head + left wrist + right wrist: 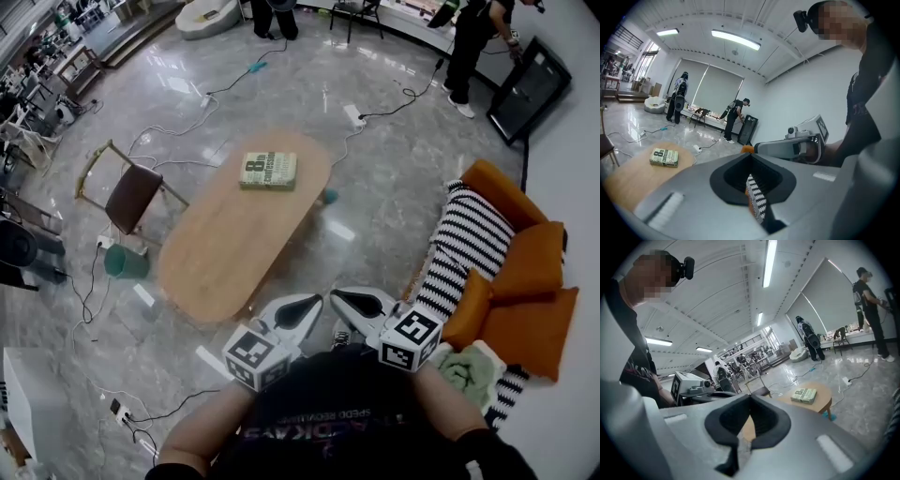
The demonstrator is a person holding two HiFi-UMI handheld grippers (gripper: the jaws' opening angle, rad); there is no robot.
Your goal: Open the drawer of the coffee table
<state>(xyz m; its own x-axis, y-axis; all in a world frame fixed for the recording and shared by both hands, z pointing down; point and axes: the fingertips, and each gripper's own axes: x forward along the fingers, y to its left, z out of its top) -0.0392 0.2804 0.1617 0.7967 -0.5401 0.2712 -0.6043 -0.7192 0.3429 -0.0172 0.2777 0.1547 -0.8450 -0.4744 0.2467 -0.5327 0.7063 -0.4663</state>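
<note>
One oval coffee table [225,248] stands mid-floor; its drawer cannot be made out. One chair [131,195] near its left side. Two grippers, left gripper [309,305] and right gripper [342,298], apart from the table, fingers together, empty. One book [268,171] on the table's far end.

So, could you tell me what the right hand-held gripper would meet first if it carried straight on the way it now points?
Probably the near end of the oval light-wood coffee table, whose top shows just beyond the shut right hand-held gripper. Depth is unclear, though.
</note>
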